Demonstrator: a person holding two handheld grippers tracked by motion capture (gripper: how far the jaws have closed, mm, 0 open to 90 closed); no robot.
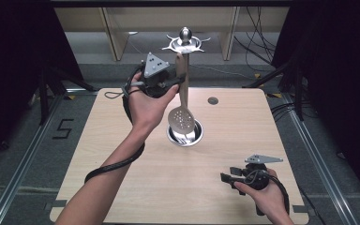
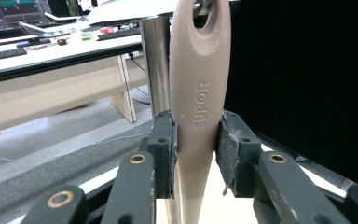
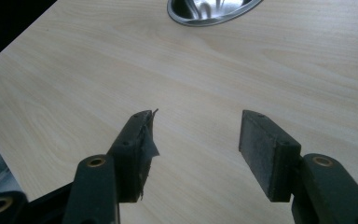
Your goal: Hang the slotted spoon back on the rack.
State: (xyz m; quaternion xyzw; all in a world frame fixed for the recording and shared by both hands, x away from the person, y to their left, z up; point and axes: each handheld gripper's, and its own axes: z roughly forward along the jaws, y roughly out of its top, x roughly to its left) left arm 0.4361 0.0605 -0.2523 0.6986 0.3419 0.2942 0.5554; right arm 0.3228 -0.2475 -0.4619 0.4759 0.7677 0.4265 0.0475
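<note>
A beige slotted spoon (image 1: 181,119) hangs by the hole in its handle from a hook on the metal rack stand (image 1: 185,42), its perforated head just above the stand's round base (image 1: 193,139). My left gripper (image 1: 180,80) is raised at the handle, and in the left gripper view both pads press on the "SUPOR" handle (image 2: 199,93), with the left gripper (image 2: 196,140) shut on it. The stand's pole (image 2: 156,60) rises just behind. My right gripper (image 1: 226,173) rests low over the table's front right, and in its own view the right gripper (image 3: 196,140) is open with nothing between the pads.
The wooden table (image 1: 122,187) has a small dark grommet (image 1: 213,100) at the back right. The stand's base rim (image 3: 200,22) lies ahead of the right gripper. A cable trails along the left forearm (image 1: 117,164). Desk legs and floor cables lie beyond the far edge.
</note>
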